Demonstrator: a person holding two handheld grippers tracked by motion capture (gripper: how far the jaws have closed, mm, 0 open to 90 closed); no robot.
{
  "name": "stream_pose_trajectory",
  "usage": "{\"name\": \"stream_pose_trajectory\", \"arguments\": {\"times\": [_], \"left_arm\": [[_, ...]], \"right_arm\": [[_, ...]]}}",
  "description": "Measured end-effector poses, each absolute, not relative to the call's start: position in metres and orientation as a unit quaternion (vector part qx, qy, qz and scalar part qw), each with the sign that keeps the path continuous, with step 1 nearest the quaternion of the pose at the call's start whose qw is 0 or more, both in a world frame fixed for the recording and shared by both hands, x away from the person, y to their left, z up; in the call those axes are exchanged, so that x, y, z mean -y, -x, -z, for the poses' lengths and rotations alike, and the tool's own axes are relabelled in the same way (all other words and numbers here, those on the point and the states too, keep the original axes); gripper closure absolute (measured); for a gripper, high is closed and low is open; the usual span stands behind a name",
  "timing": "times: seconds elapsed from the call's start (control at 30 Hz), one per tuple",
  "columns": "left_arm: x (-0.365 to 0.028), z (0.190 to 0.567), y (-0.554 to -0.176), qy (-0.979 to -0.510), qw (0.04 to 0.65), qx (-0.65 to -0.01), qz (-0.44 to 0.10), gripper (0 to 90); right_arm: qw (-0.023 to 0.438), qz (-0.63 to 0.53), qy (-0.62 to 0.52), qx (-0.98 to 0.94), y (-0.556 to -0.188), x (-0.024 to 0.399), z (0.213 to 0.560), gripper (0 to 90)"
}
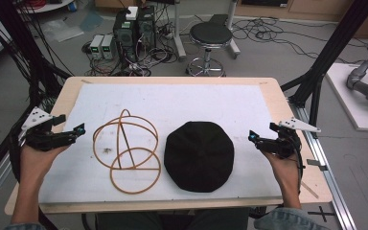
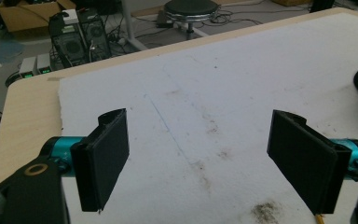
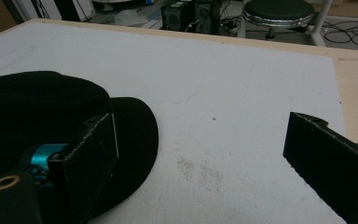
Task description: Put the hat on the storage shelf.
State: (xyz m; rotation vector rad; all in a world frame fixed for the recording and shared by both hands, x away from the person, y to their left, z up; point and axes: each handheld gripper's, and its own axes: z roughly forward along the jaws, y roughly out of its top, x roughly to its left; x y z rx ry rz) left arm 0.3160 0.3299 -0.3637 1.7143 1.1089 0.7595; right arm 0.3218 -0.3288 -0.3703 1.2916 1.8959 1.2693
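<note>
Near edge first: two forearms come in at the table's (image 1: 297,191) front corners, one gripper per hand. Left gripper (image 1: 79,128) hovers over the white mat's (image 1: 196,98) left edge, jaws wide apart, nothing btwn them; in the left gripper view (image 2: 198,154) there's just bare stained mat btwn the two pads. Right gripper (image 1: 252,136) hovers at the mat's right edge, jaws also spread wide and empty.

Key relation: the black hat (image 1: 199,155) lies flat, right of mat centre, just inboard of the right gripper's tips, so the right hand is clearly nearer. In the right gripper view (image 3: 200,158) the hat (image 3: 42,107) sits past the one jaw, off to the side, not btwn the pads. Roughly round, no real long axis.

The wire frame (image 1: 126,151) of tan hoops lies left of centre, nearer the left gripper, apart from the hat.

Count: 1 hat, 1 hoop frame, 2 grippers.

Beyond the far edge: a stool (image 1: 210,36) on the floor.
</note>
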Motion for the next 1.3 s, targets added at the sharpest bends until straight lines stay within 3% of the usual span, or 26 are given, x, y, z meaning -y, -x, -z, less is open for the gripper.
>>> {"name": "stream_pose_trajectory", "arguments": {"times": [0.8, 1.3], "left_arm": [[-0.332, 0.363, -0.315, -0.695, 0.462, -0.455, -0.309, 21.2], [-0.332, 0.362, -0.315, -0.696, 0.462, -0.456, -0.307, 21.2]], "right_arm": [[0.264, -0.474, -0.466, -0.699, -0.319, 0.324, 0.365, 9.6], [0.246, -0.493, -0.421, -0.720, -0.313, 0.290, 0.356, 9.6]]}}
